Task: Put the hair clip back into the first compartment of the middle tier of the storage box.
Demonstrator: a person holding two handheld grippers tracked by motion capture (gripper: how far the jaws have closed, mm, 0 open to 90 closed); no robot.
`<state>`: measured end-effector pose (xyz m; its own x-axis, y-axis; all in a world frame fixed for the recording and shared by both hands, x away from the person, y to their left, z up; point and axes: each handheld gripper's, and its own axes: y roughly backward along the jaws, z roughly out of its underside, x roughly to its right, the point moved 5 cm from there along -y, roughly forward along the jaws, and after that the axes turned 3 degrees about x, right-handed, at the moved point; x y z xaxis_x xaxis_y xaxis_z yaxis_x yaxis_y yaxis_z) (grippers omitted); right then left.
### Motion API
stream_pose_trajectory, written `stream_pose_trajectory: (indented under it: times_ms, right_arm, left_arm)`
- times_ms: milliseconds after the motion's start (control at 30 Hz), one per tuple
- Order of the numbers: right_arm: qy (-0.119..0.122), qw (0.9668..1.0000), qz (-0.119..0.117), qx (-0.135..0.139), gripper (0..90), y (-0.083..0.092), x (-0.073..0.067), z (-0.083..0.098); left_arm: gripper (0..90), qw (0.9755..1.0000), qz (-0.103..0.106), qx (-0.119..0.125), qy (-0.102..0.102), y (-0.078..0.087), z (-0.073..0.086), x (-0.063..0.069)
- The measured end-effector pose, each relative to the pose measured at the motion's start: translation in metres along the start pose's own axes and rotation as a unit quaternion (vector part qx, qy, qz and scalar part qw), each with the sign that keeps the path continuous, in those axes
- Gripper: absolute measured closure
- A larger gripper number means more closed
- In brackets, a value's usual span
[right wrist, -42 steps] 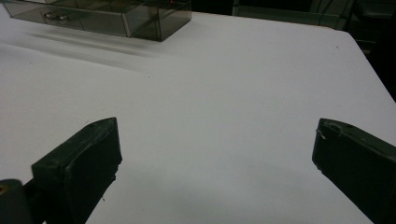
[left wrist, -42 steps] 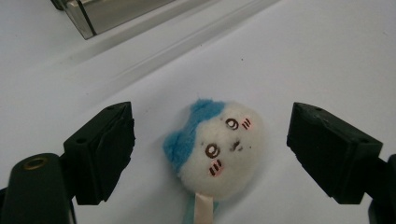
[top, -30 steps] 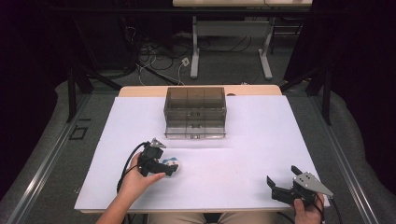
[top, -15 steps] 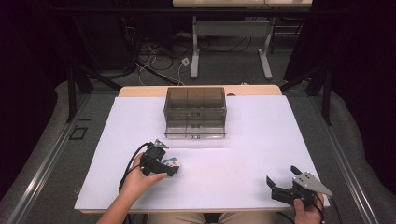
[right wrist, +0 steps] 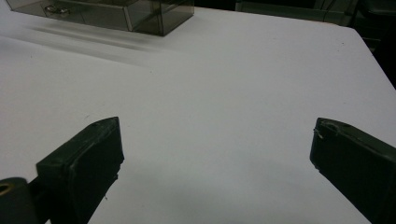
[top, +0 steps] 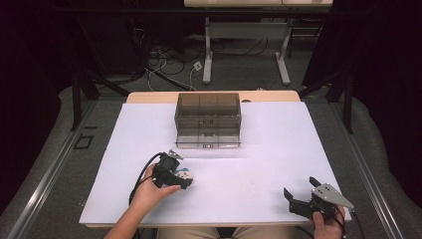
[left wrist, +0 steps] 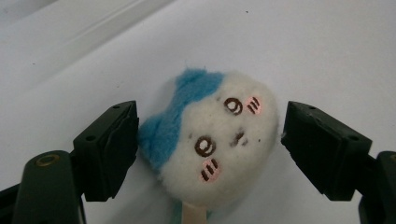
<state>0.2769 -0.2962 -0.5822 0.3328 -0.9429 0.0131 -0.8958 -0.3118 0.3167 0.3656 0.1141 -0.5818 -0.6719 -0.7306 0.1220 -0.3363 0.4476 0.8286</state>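
A small plush toy (left wrist: 210, 144) with a white face, a blue patch over one ear, brown eyes and pink cheek marks lies on the white table (top: 259, 164), in the near-left part of it, well in front of the smoky clear drawer box (top: 208, 119) that stands toward the far edge at the middle. In the left gripper view the toy sits right between the two black jaws of the left gripper (left wrist: 210, 149): the jaw on that view's left meets the blue fur or all but meets it, while the other jaw stands a sliver off the white cheek, so the claw is spread about the toy's width and frames it without squeezing (whether the left-hand jaw truly presses the fur, I cannot tell). A pale tab shows under the toy's chin at the bottom of that view. From the high view the person's left hand (top: 149, 191) holds this gripper low over the toy, a black cable looping off beside the wrist. Well apart, at the table's near-right corner, the right gripper (top: 298, 199) rests in the person's right hand (top: 326, 224), its grey three-cornered plate (top: 331, 194) on top; its jaws are spread wide with nothing but bare white table between them, and its own view looks across the table to a corner of the drawer box.
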Motion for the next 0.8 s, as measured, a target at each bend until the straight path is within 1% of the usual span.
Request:
stream_pose_trajectory:
  times_ms: [100,300,433,500,667,800]
  right_arm:
    - [0.000,1.0000,-0.001,0.002,2.3,-0.0003,-0.0001,0.0000]
    - [0.000,1.0000,-0.001,-0.001,2.3,-0.0001,-0.0004,0.0003]
    - [0.000,1.0000,-0.001,0.000,2.4,-0.0004,-0.0003,0.0004]
    - [0.001,1.0000,-0.002,-0.001,2.4,-0.0007,-0.0004,0.0004]
    - [0.002,1.0000,0.000,-0.006,2.4,-0.0002,-0.0002,0.0009]
    - [0.002,1.0000,0.000,-0.006,2.5,-0.0003,-0.0002,0.0009]
  left_arm:
    - [24.7,1.0000,-0.001,-0.002,0.000,-0.0003,-0.0002,0.0011]
    - [29.4,0.9999,-0.008,-0.003,-0.006,0.0004,0.0001,0.0004]
    - [30.6,0.9999,-0.009,-0.006,-0.007,0.0002,0.0007,0.0002]
    - [31.2,0.9999,-0.005,-0.009,-0.007,0.0002,0.0007,0.0000]
    - [33.3,1.0000,-0.004,-0.007,-0.006,-0.0003,0.0004,-0.0002]
    - [34.1,0.9999,-0.003,-0.007,-0.012,0.0004,-0.0001,0.0000]
